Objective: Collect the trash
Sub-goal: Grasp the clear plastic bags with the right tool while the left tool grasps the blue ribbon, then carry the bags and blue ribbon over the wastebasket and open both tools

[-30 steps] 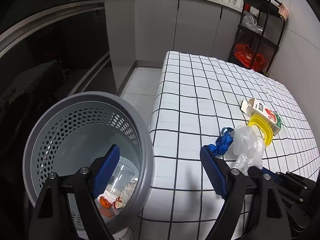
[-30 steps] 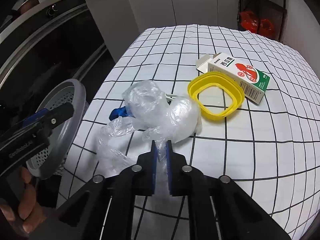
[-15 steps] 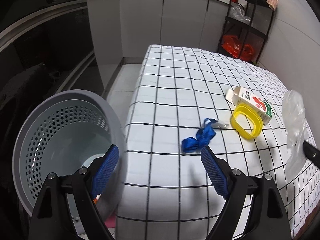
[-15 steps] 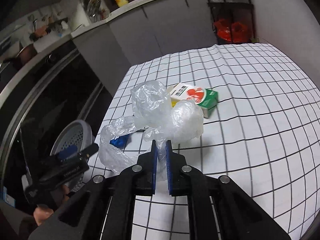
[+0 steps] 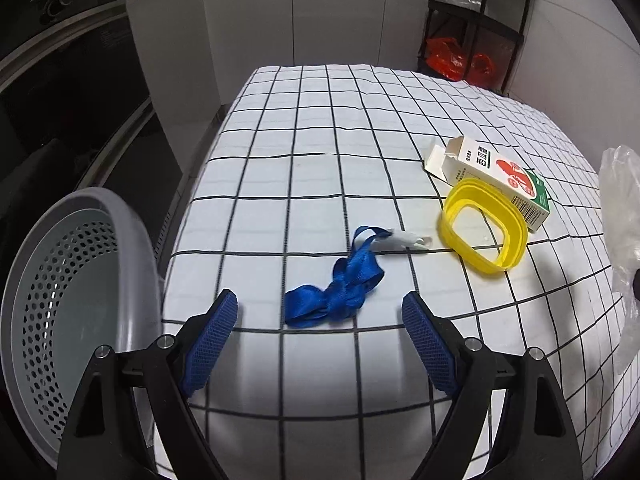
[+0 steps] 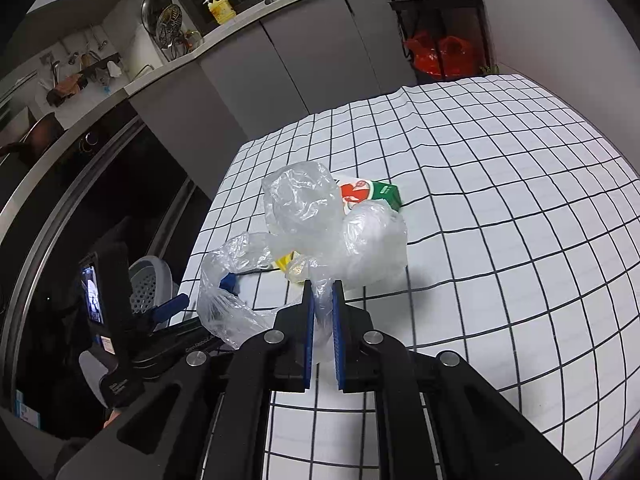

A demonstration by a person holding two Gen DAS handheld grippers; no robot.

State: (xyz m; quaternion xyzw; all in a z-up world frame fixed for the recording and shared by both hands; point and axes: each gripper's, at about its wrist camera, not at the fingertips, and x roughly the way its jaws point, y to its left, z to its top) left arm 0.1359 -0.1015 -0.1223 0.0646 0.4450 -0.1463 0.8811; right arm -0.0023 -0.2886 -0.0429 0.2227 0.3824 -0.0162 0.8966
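Observation:
My right gripper (image 6: 321, 286) is shut on a crumpled clear plastic bag (image 6: 320, 224) and holds it in the air above the checked tablecloth (image 6: 500, 208). The same bag (image 5: 622, 216) shows at the right edge of the left wrist view. My left gripper (image 5: 319, 307) is open, low over the table's near edge, with a knotted blue ribbon (image 5: 340, 286) lying just beyond its fingertips. A yellow plastic ring (image 5: 484, 230) and an opened milk carton (image 5: 492, 178) lie further right. The grey perforated trash basket (image 5: 72, 292) stands off the table's left side.
A black shelf rack (image 5: 476, 28) with red bags stands behind the table's far right corner. Grey kitchen cabinets (image 5: 248, 20) run along the back, and a dark oven front (image 5: 68, 92) fills the left. The left gripper's body (image 6: 132, 320) appears at the left in the right wrist view.
The right gripper lifted the plastic bag off the table and carried it right, uncovering the blue ribbon. The left gripper swung from over the basket to above the table edge near the ribbon.

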